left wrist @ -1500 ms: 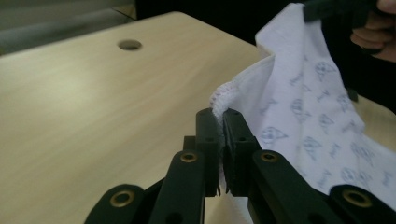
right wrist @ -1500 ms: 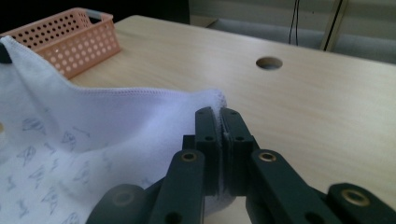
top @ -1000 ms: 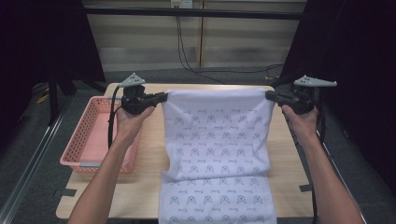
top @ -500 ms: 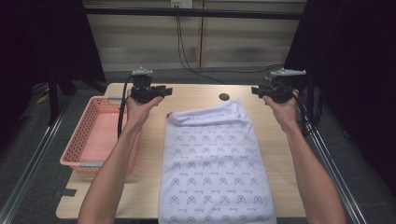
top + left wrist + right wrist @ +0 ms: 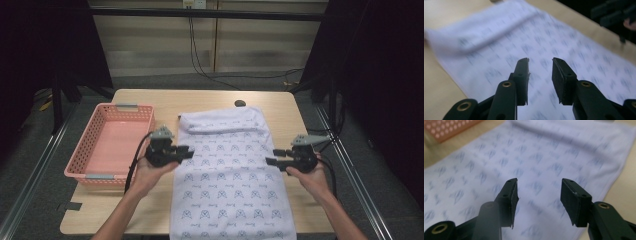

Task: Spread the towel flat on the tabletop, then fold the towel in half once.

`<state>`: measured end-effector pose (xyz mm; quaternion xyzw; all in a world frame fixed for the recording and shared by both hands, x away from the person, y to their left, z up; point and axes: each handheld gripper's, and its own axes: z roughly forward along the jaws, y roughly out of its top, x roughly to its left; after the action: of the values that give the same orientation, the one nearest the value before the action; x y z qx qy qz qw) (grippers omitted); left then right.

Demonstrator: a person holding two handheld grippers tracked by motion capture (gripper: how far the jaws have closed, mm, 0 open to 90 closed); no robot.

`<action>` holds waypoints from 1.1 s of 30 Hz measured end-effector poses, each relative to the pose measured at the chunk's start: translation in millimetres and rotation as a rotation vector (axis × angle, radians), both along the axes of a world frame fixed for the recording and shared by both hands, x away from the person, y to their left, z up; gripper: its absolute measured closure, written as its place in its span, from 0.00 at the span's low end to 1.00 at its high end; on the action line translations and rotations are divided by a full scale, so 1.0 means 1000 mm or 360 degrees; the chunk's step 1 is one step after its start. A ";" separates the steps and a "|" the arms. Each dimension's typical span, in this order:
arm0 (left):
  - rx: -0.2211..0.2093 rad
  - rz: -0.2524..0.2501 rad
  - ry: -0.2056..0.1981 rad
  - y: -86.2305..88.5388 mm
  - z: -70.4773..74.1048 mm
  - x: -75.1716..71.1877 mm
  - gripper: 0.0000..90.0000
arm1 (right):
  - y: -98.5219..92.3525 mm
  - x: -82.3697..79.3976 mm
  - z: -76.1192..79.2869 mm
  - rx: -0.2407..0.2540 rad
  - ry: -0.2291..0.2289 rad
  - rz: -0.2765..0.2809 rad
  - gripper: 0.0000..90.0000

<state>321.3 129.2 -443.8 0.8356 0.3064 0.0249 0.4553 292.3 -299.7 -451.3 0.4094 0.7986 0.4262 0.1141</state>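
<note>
Your left gripper (image 5: 186,152) and right gripper (image 5: 270,157) flank the flat towel (image 5: 230,175), jaws apart and empty, left's just narrowing, right's widening, poised for its side edges

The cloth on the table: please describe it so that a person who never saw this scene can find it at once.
Look at the light wooden table. To the right of the pink basket a long white cloth lies flat, running from near the far edge to the near edge. It alone is soft and covered with rows of small blue-grey marks, and its far end is folded over.
</note>
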 end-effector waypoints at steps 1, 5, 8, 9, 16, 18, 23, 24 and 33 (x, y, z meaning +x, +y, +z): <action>0.0031 0.0004 0.0022 0.000 -0.007 -0.007 0.75 | 0.000 -0.010 -0.010 -0.0016 -0.0010 -0.0018 0.54; 0.0109 -0.0051 0.0125 0.001 -0.037 -0.025 0.76 | -0.003 -0.022 -0.032 -0.0069 0.0108 0.0001 0.53; 0.0146 -0.0033 0.0110 0.006 -0.041 -0.024 0.73 | -0.005 -0.023 -0.037 -0.0091 0.0124 -0.0035 0.51; 0.0152 -0.0013 0.0100 0.006 -0.041 -0.025 0.72 | -0.005 -0.023 -0.039 -0.0115 0.0129 -0.0034 0.51; 0.0240 -0.0061 0.0094 0.006 -0.053 -0.025 0.78 | 0.004 -0.022 -0.047 -0.0238 0.0111 0.0000 0.69; 0.0284 -0.0074 0.0047 0.005 -0.053 -0.028 0.91 | 0.003 -0.025 -0.046 -0.0267 0.0113 -0.0010 0.85; 0.0266 -0.0120 0.0097 0.005 -0.052 -0.035 0.97 | -0.003 -0.043 -0.045 -0.0235 0.0171 0.0006 0.95; 0.0267 -0.0143 0.0105 0.005 -0.052 -0.038 0.98 | -0.004 -0.046 -0.045 -0.0224 0.0179 0.0008 0.95; 0.0217 -0.0196 0.0215 -0.001 -0.052 -0.059 0.99 | 0.000 -0.083 -0.040 -0.0231 0.0260 0.0114 0.95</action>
<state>262.6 128.2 -496.1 0.8816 0.2821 -0.0387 0.3763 209.0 -299.6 -491.5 0.4045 0.8481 0.3364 0.0627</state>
